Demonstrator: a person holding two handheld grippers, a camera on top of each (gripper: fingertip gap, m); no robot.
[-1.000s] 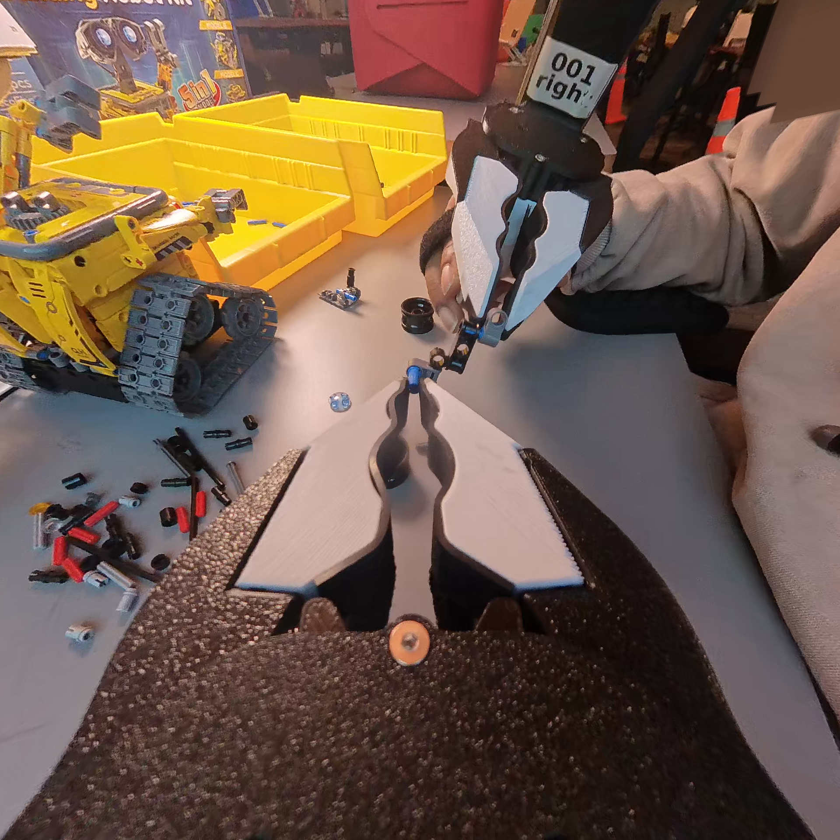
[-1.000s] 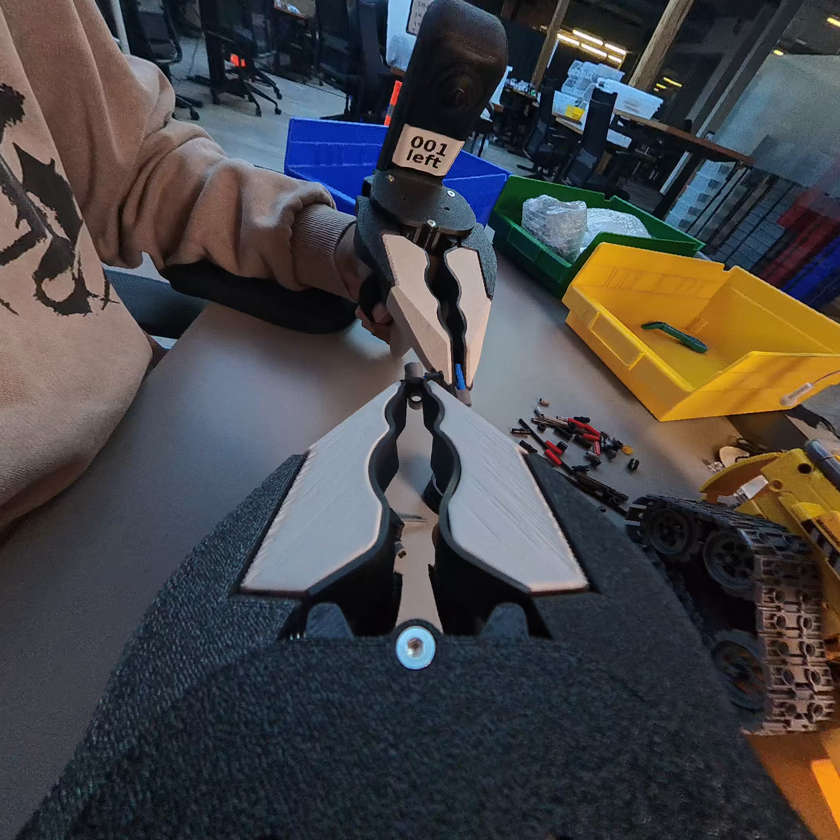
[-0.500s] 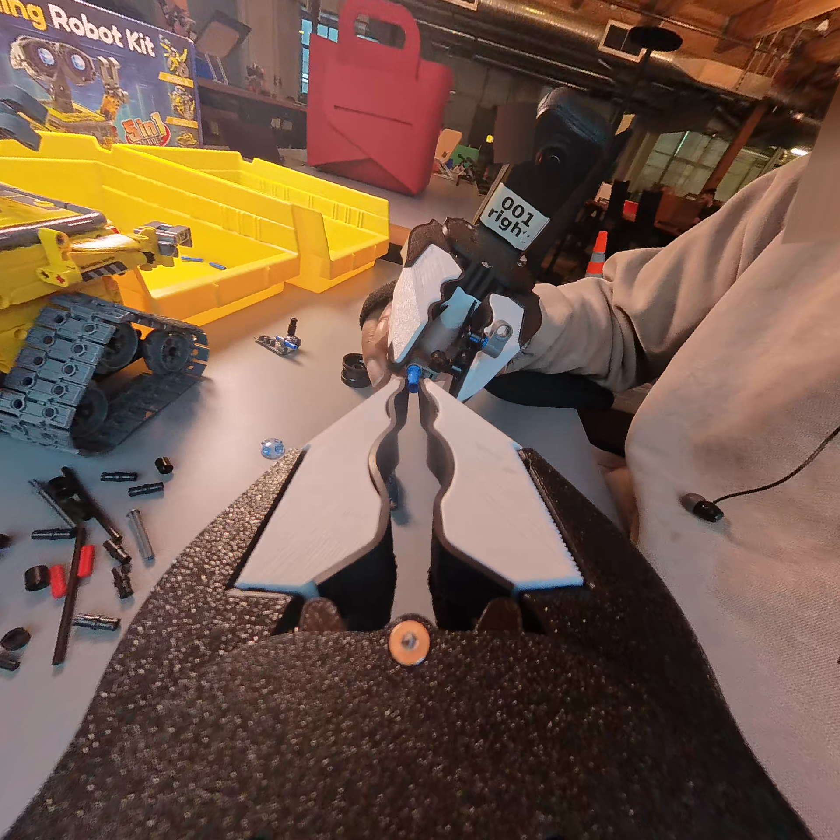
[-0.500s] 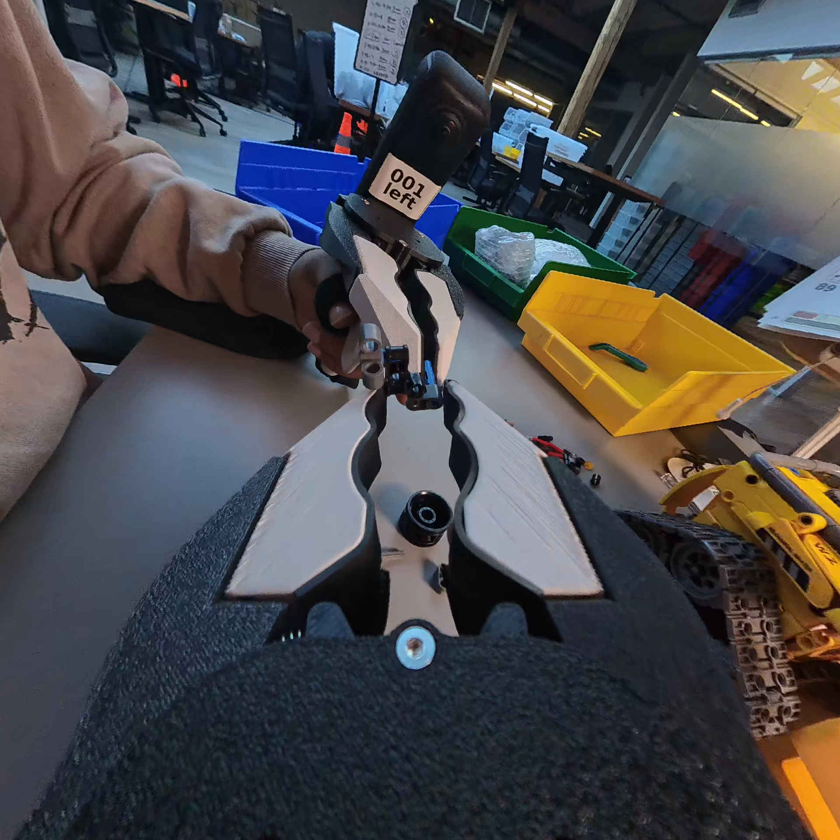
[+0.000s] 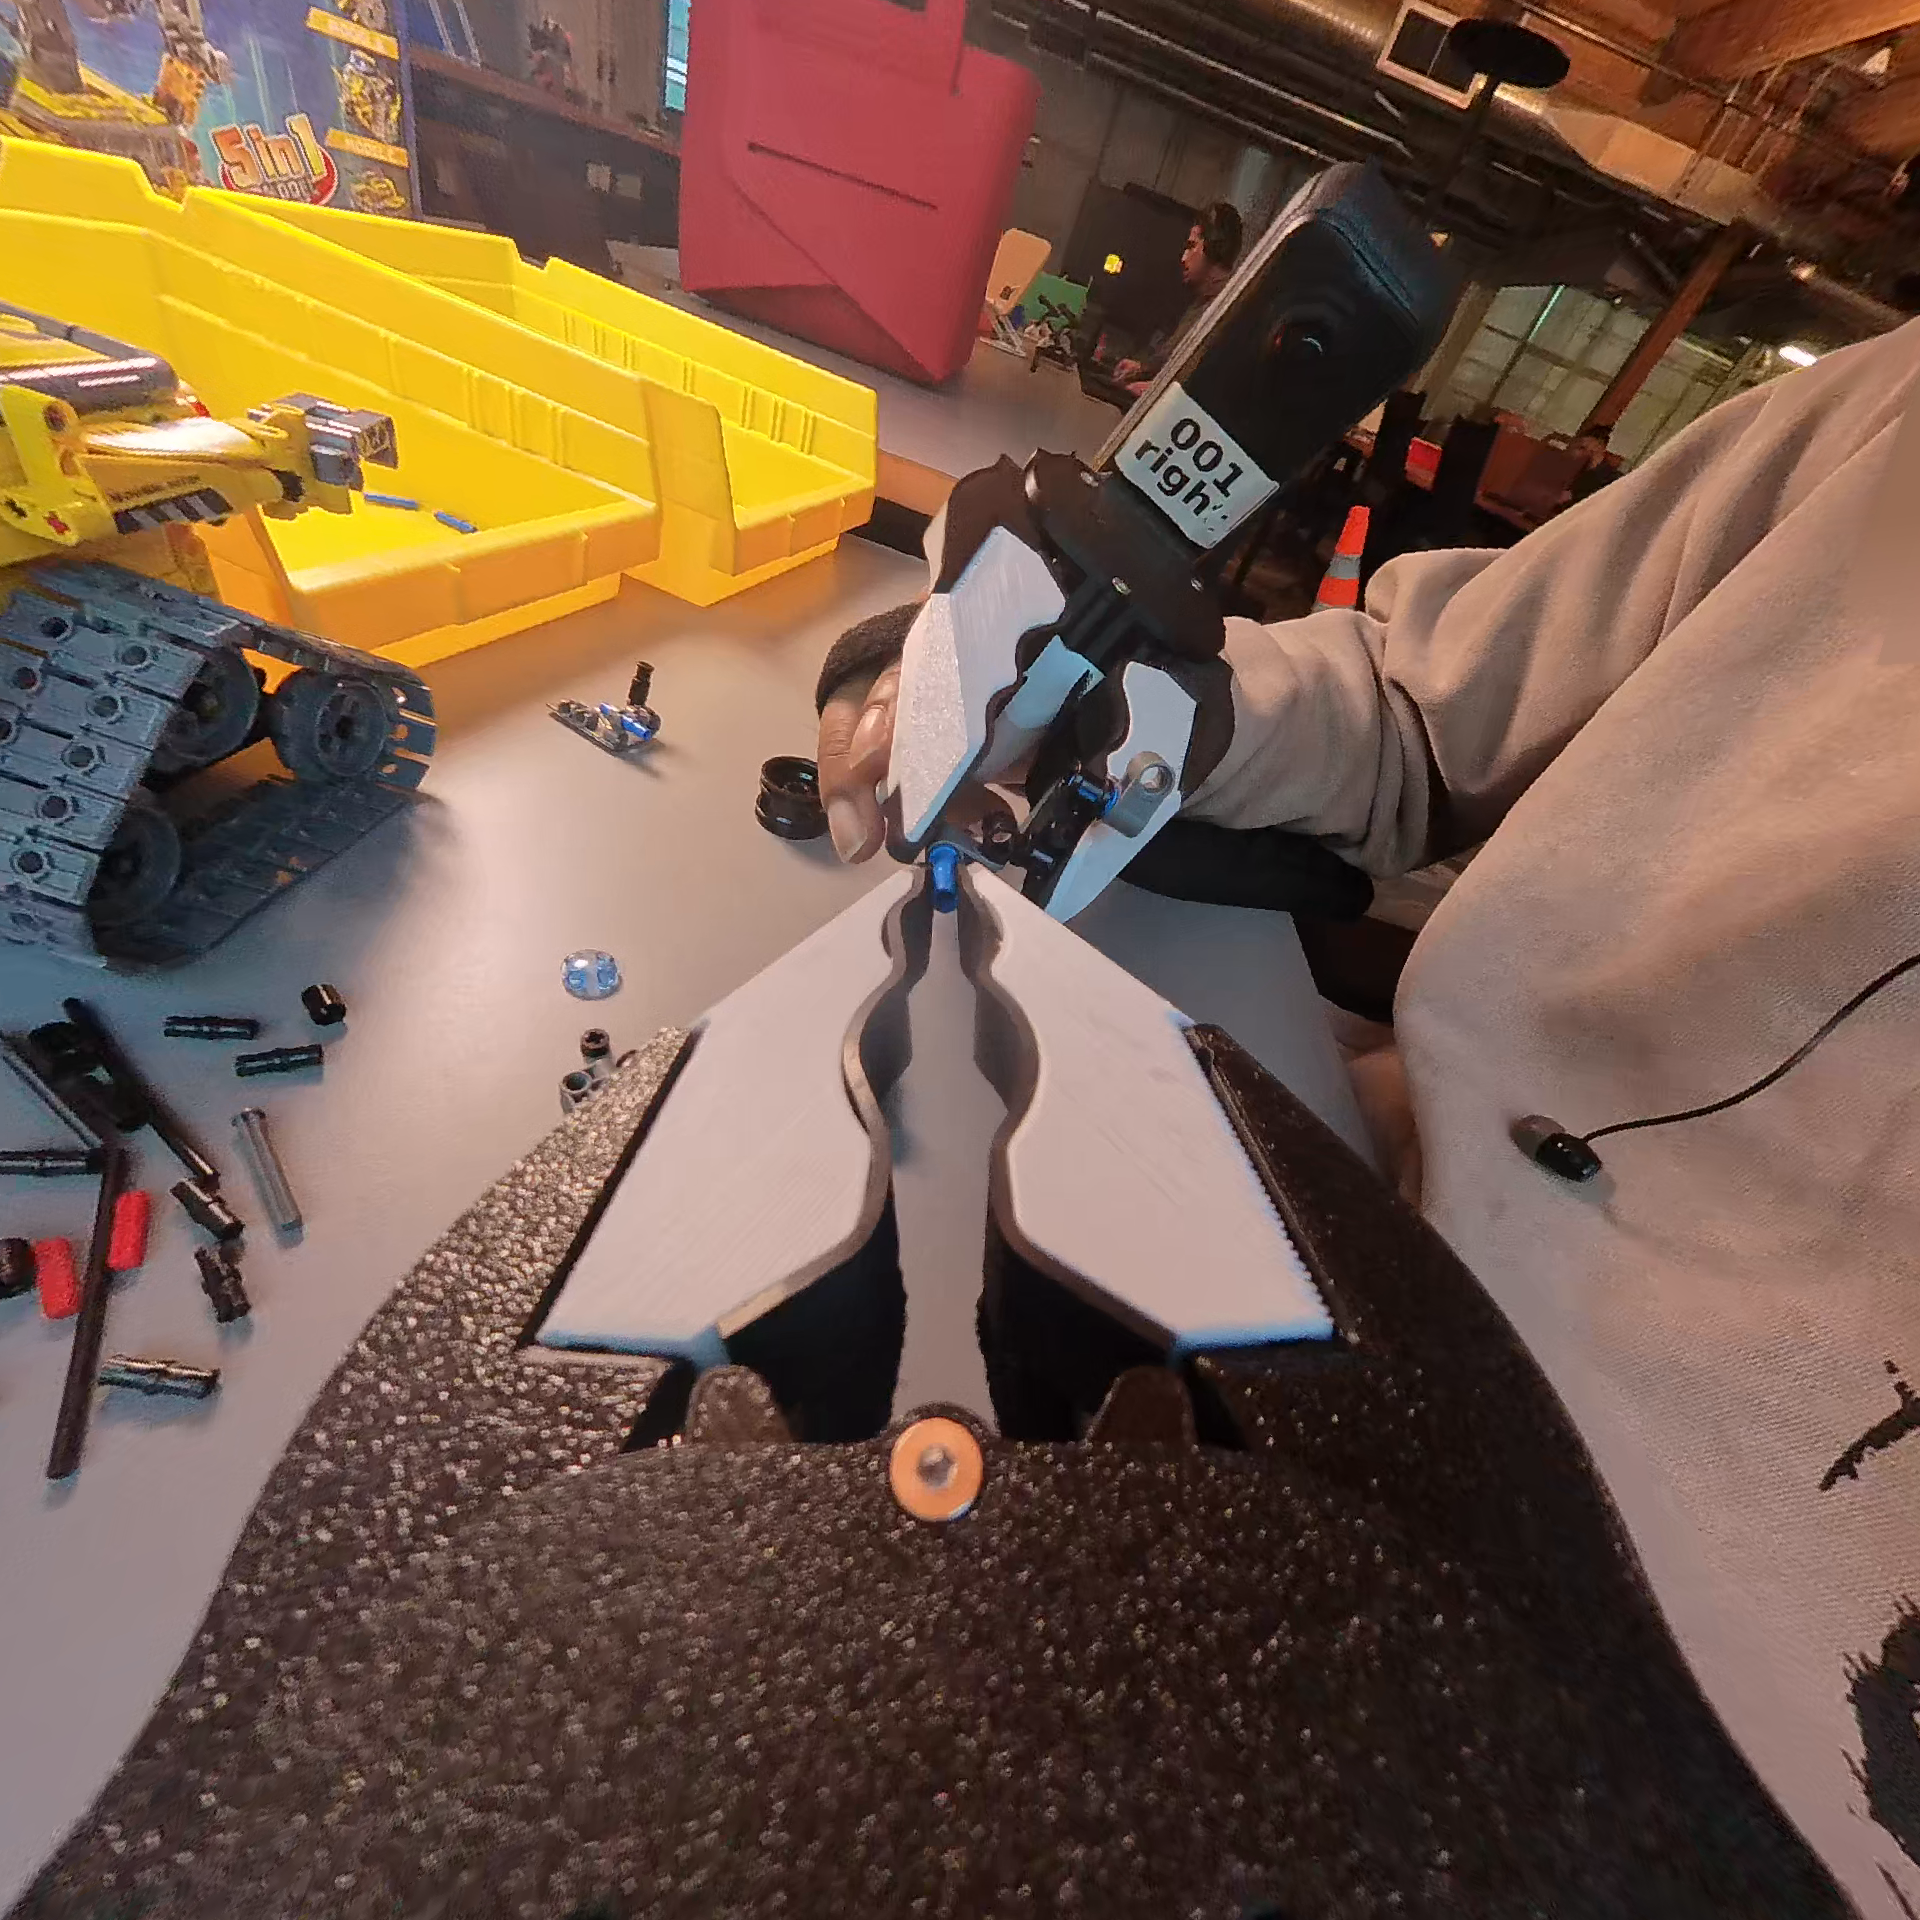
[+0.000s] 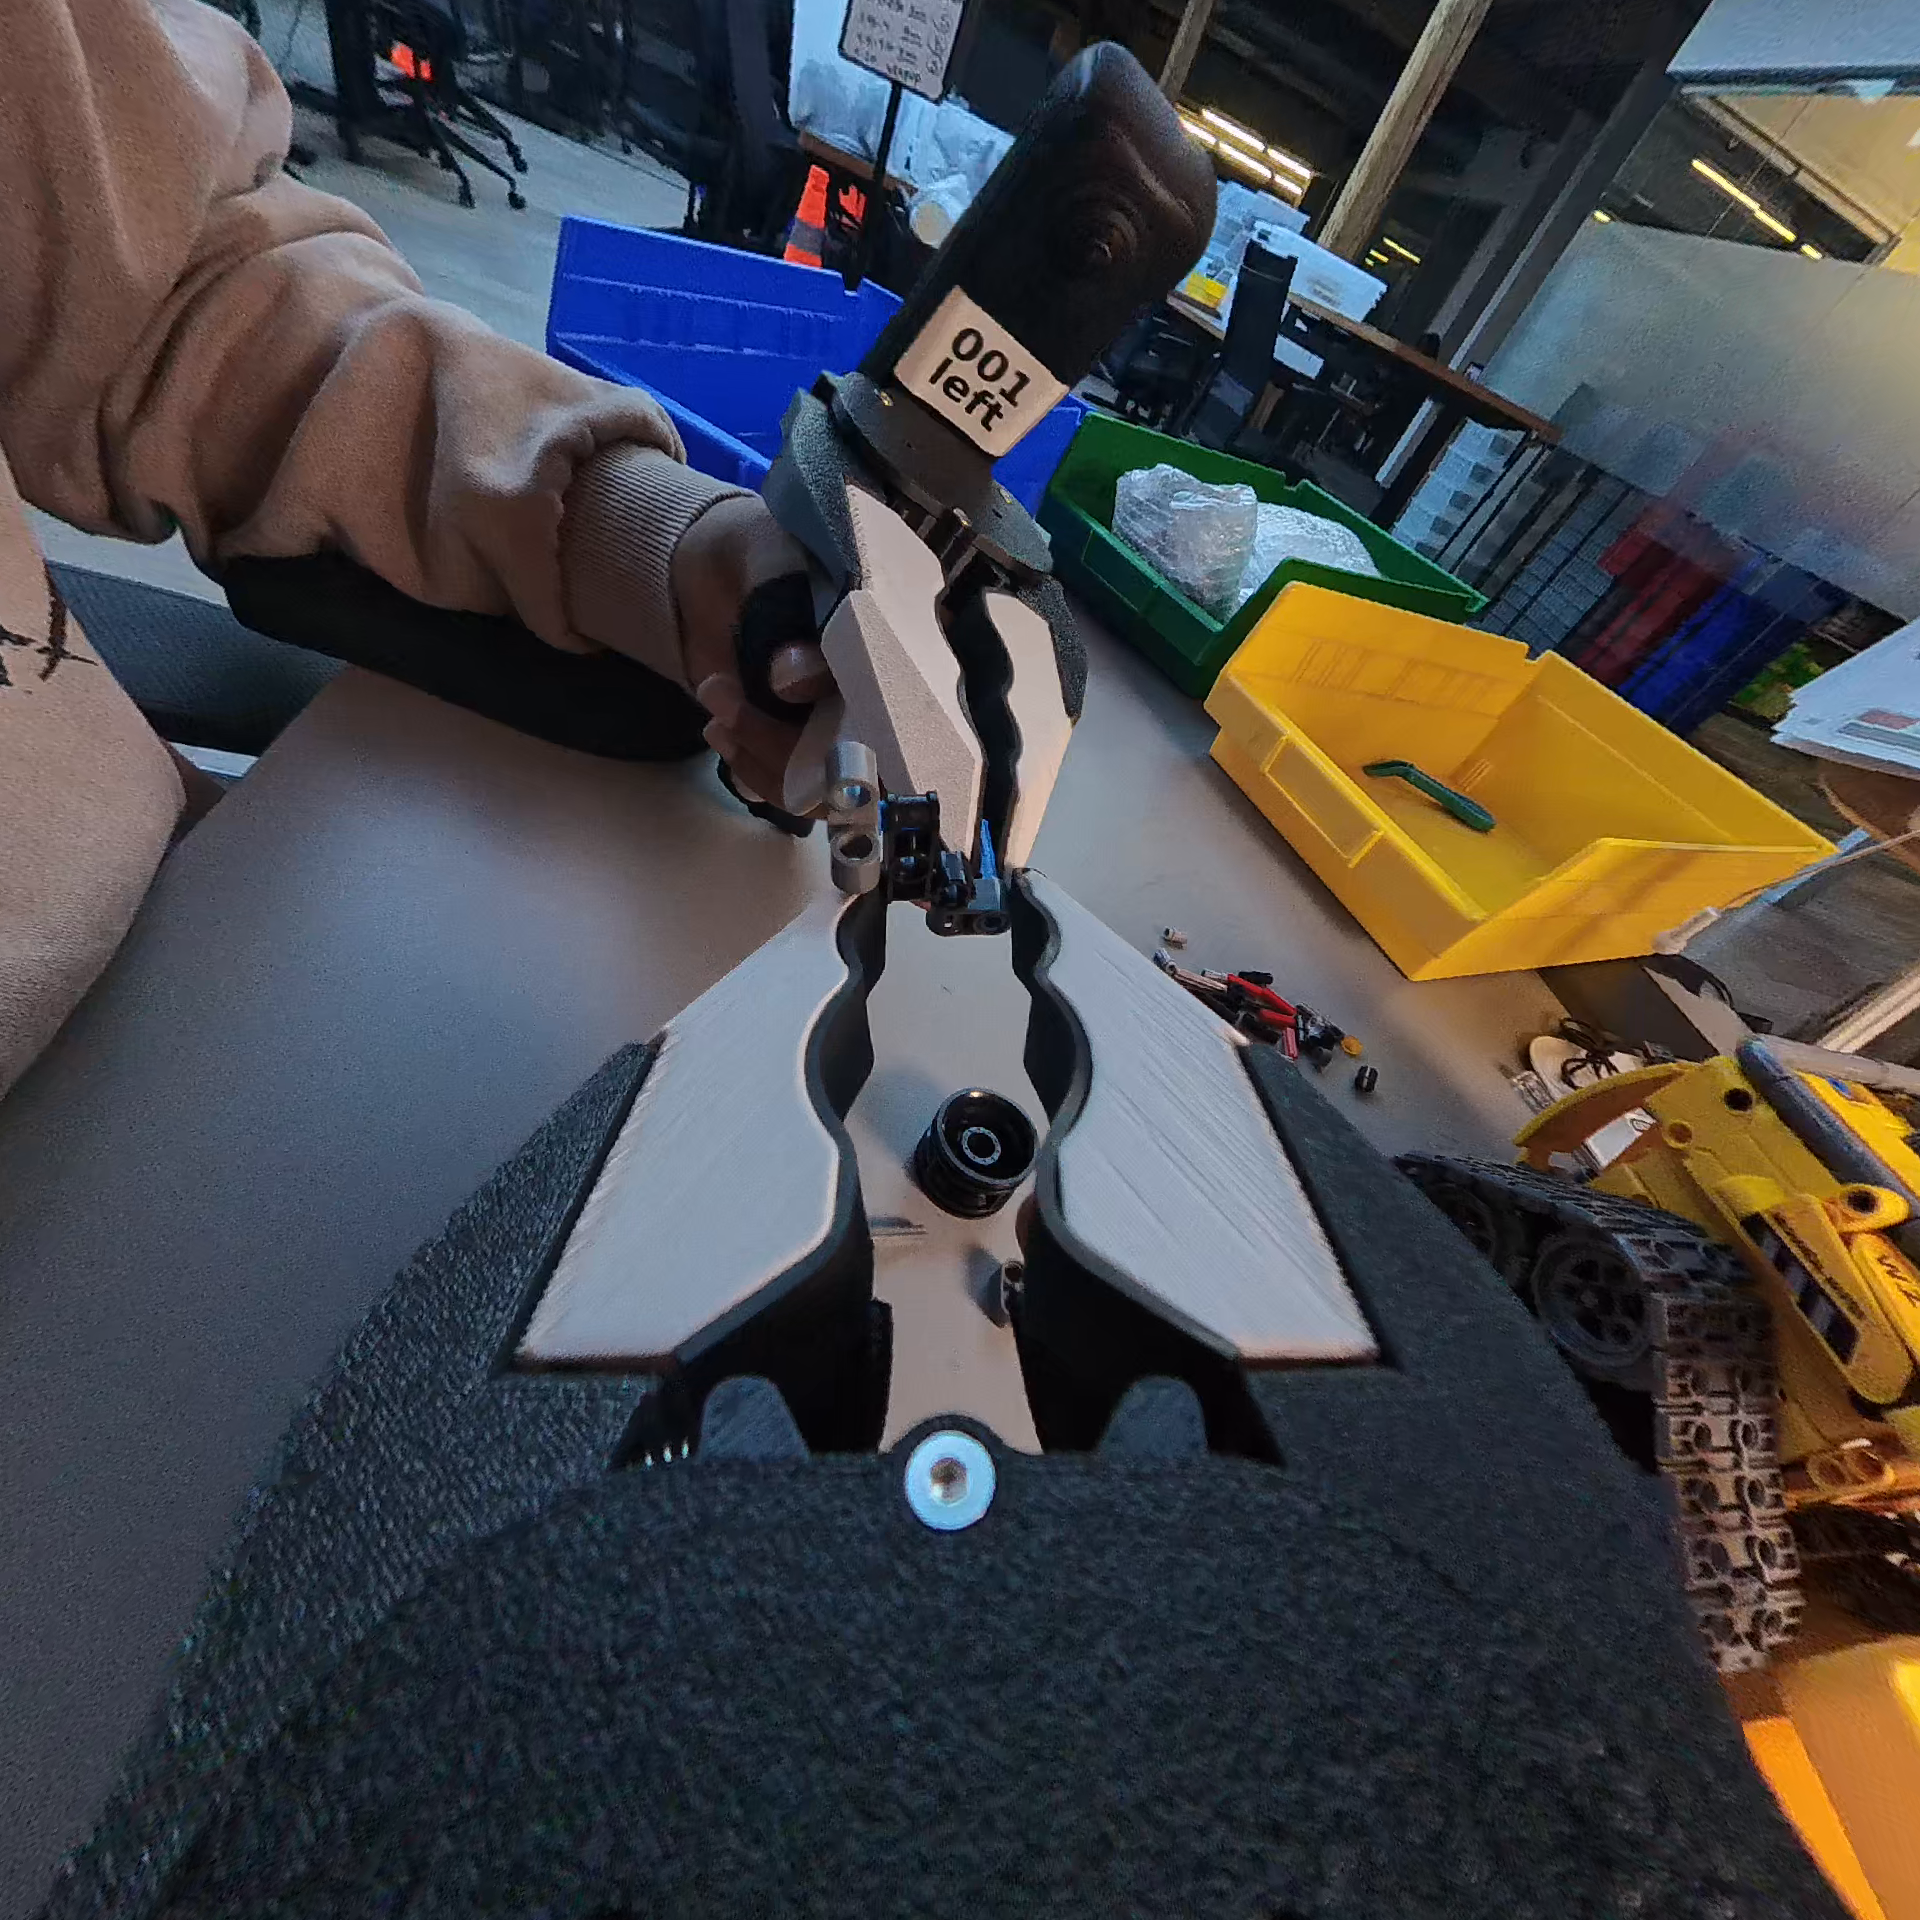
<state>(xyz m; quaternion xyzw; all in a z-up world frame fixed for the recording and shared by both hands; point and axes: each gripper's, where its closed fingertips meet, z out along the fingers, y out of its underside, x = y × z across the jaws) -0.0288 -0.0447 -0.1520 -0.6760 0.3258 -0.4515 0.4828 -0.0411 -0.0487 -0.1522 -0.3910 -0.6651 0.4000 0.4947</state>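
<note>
The left tongs (image 5: 943,894) pinch the blue pin (image 5: 942,868) of a small black-and-grey brick assembly (image 6: 914,852) above the worktop (image 5: 644,852). The right tongs (image 6: 948,914) stand spread around it. That thin grip could let it twist free and fall.

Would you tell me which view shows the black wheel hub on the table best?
The right wrist view: the black wheel hub lies whole and close between its hand-held gripper's open fingers. The left wrist view shows it farther off, partly hidden by a hand.
</note>
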